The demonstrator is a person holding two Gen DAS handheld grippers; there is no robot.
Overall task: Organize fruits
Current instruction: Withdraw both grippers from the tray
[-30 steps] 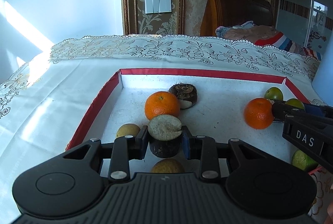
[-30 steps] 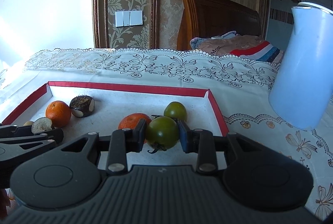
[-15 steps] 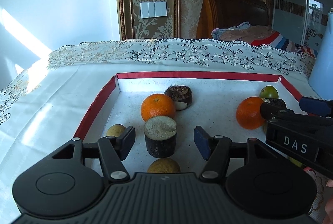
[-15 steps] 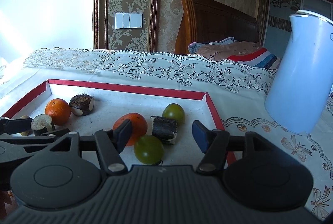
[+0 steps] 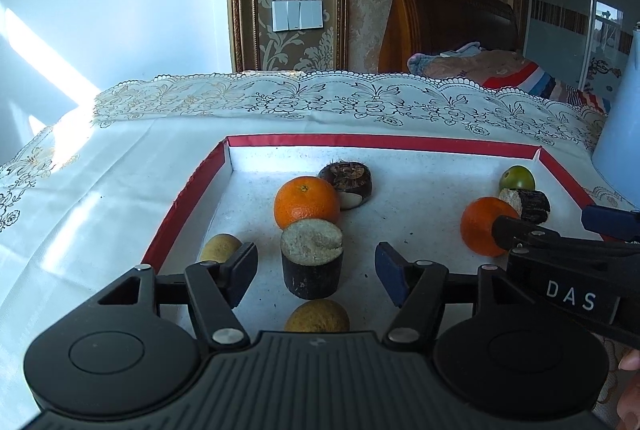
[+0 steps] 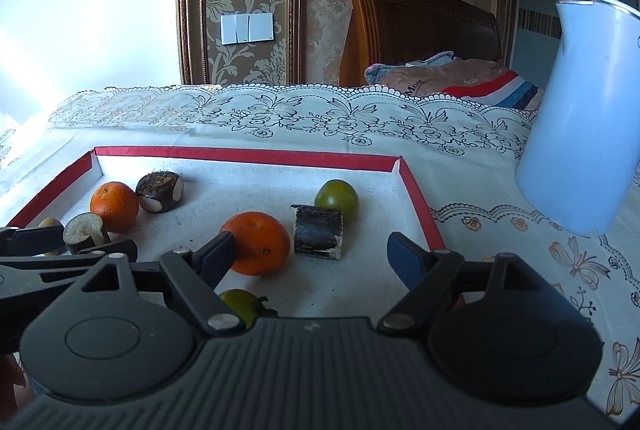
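1. a red-rimmed tray (image 5: pixel 188 198) with a white floor sits on a desk covered by a lace-edged tablecloth (image 5: pixel 100 190).
2. the left claw (image 5: pixel 316 270) hangs low over the near-left part of the tray; its jaws are opening, and a dark sugarcane stub (image 5: pixel 312 262) with a pale cut top stands upright between them, clear of both pads.
3. at 12 o'clock from the stub, just behind it, sits an orange (image 5: pixel 306 202); a dark water chestnut (image 5: pixel 348 182) touches that orange at its 1 o'clock.
4. a yellowish round fruit (image 5: pixel 220 246) lies at 9 o'clock of the stub, behind the left pad, and a second one (image 5: pixel 316 316) lies at 6 o'clock, partly hidden by the claw body.
5. the right claw (image 6: pixel 310 256) is over the near-right part of the tray, its jaws opening; nothing is gripped.
6. a second orange (image 6: pixel 256 248) sits just beside its left pad, and a second cane piece (image 6: pixel 318 236) lies on its side farther back between the pads.
7. a green fruit (image 6: pixel 336 200) sits at 1 o'clock of that cane piece; another green fruit (image 6: pixel 240 304) lies at 6 o'clock of the second orange, half hidden under the claw.
8. a white kettle (image 6: pixel 584 118) stands on the tablecloth at 3 o'clock of the tray.
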